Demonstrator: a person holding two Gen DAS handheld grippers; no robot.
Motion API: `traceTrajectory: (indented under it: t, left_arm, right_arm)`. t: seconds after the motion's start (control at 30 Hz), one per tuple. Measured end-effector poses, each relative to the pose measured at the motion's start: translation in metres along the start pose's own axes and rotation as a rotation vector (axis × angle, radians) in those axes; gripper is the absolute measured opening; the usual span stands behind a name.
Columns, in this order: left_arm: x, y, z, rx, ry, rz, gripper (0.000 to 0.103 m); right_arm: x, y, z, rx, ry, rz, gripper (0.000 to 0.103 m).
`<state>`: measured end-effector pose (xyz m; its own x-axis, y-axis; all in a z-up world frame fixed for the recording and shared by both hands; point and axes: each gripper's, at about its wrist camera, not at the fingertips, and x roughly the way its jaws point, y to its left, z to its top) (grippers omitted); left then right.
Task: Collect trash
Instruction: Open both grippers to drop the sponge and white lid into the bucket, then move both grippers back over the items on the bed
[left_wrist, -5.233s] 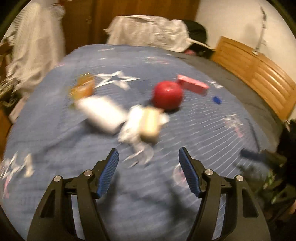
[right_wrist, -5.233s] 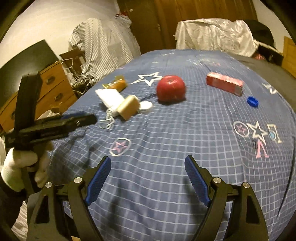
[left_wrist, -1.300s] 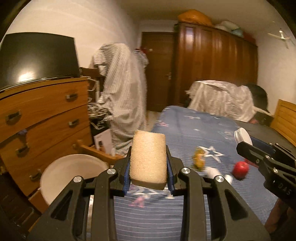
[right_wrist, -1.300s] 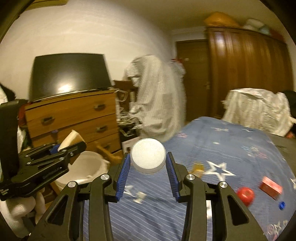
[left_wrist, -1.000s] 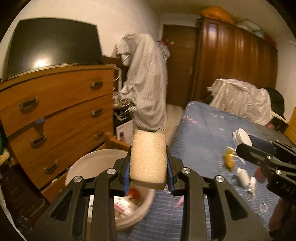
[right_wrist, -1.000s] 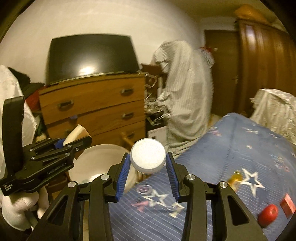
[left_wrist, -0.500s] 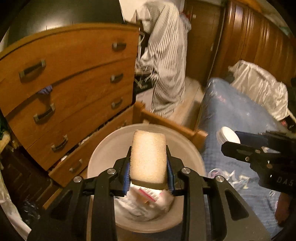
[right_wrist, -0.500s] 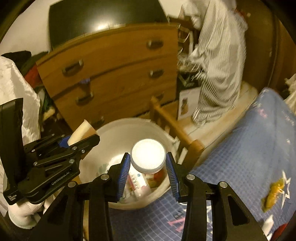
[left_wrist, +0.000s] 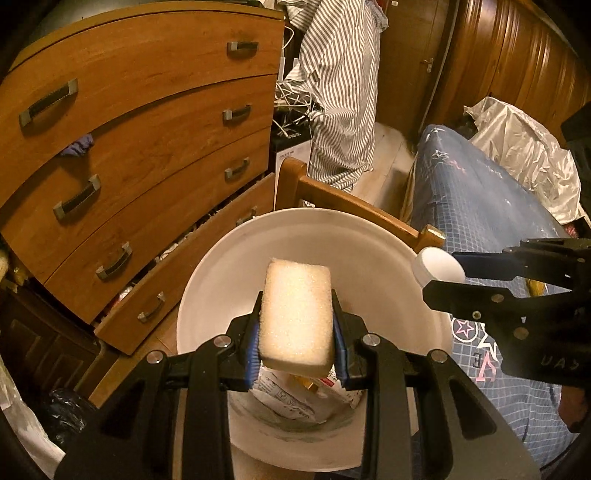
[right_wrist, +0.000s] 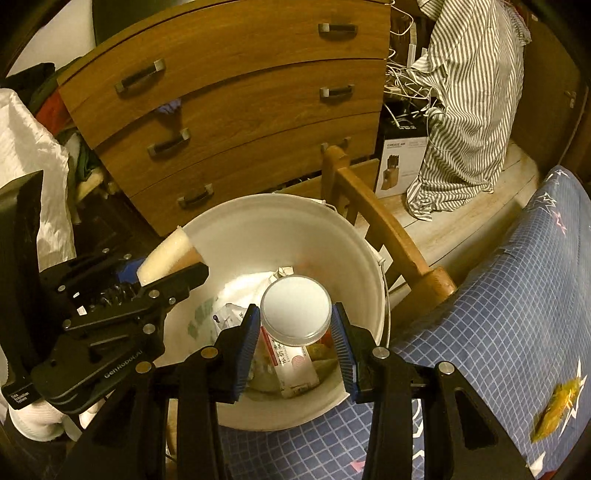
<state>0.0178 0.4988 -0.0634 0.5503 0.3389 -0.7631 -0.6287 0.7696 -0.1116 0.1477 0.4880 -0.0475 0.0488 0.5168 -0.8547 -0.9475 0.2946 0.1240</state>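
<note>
Trash items: sponge block (left_wrist: 295, 314) and round white lid (right_wrist: 295, 311), both held over white bin (left_wrist: 373, 266).

- Left hand-held gripper (left_wrist: 295, 343): closed on sponge block; blue pads pressed against both long sides; block upright between fingers, above bin interior.
- Right hand-held gripper (right_wrist: 295, 343): closed on round white lid; pads pressed against opposite edges of rim; flat face toward camera, over bin opening.
- Bin contents: crumpled paper (right_wrist: 225, 314) and printed carton (right_wrist: 295, 365) at bottom.
- Bin location: on floor, just beside corner of bed (right_wrist: 517, 314), next to wooden bed frame (right_wrist: 388, 229), near chest of drawers (left_wrist: 129, 129).
- Yellow wrapper (right_wrist: 557, 406) on bed near right edge.
</note>
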Motion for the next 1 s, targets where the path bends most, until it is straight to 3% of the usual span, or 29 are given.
traceTrajectory:
  t: [0.17,0.2,0.23,0.27,0.3,0.7,0.83,1.0]
  left_arm:
    - [0.002,0.004,0.003,-0.009,-0.007,0.018,0.032]
    - [0.003,0.005,0.004,-0.012,-0.006,0.034,0.037]
    - [0.004,0.007,0.005,-0.017,-0.008,0.05,0.057]
    - [0.003,0.009,0.006,-0.021,-0.016,0.06,0.068]
    - [0.003,0.011,0.006,-0.026,-0.022,0.069,0.069]
    - [-0.007,0.0,0.006,-0.01,-0.035,0.057,0.068]
    - [-0.019,-0.017,0.001,0.002,-0.055,0.01,0.068]
    - [-0.013,-0.078,-0.028,0.108,-0.023,-0.079,0.069]
  right_arm:
    - [-0.005,-0.006,0.0,0.0,-0.009,0.003,0.041]
    - [-0.006,-0.006,0.001,-0.002,-0.015,-0.002,0.042]
    - [-0.008,-0.008,0.002,0.003,-0.026,-0.005,0.051]
    - [-0.01,-0.01,0.002,0.011,-0.036,-0.002,0.06]
    - [-0.013,-0.013,0.003,0.02,-0.052,0.002,0.067]
    - [-0.055,-0.032,-0.012,0.068,-0.14,0.035,0.067]
    - [-0.091,-0.05,-0.063,0.119,-0.232,0.054,0.067]
    - [-0.128,-0.108,-0.201,0.273,-0.316,-0.01,0.067]
